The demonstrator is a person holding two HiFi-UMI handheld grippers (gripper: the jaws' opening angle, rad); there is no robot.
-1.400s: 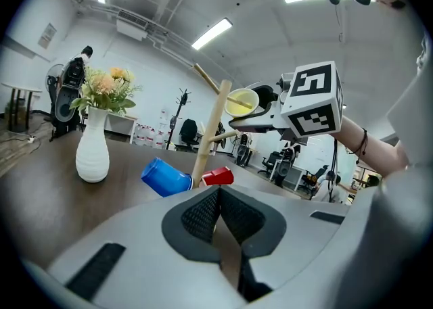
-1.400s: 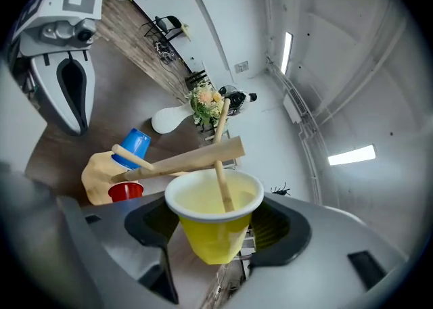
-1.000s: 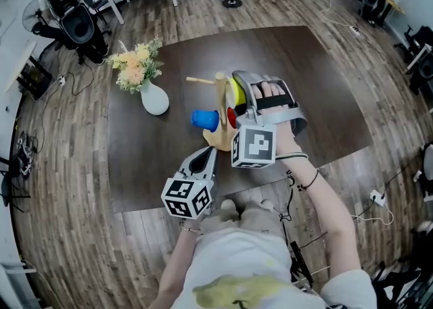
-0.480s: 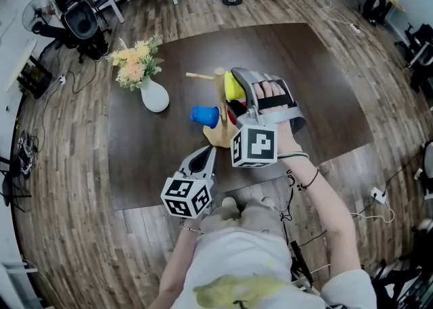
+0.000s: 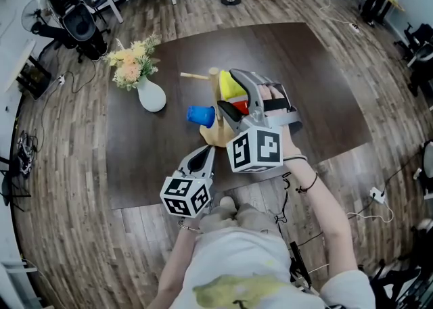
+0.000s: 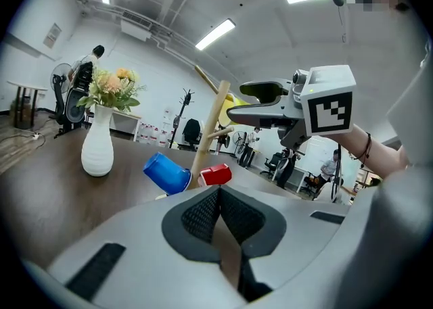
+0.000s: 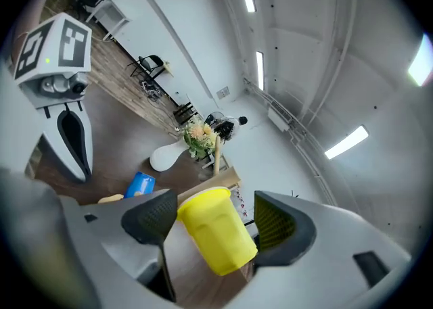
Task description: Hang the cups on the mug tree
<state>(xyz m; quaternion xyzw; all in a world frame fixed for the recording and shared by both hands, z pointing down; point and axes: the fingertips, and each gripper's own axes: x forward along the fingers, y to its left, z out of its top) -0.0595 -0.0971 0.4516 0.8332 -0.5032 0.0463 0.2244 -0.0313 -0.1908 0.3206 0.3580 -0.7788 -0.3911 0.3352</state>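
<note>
Over on the dark counter [image 5: 325,98] the mug tree [image 5: 215,94] already has a blue cup [image 5: 201,115] and a red cup [image 5: 235,106] hanging lower down. Both are tipped sideways, so obviously nothing's in them. The yellow cup [image 7: 216,236] is up near the top of the post, between the fingers of the right gripper [image 7: 213,220]. Those have just been opening and now stand wide, with a gap showing on one side, so my guess is the cup's on its peg and being let go. The left gripper [image 6: 220,214] hangs back by the near edge of the counter, fingers pinched together on nothing, probably just keeping out of the way. The only thing actually holding anything is the white vase [image 5: 151,96], with a bunch of flowers [image 5: 132,63] in it.
</note>
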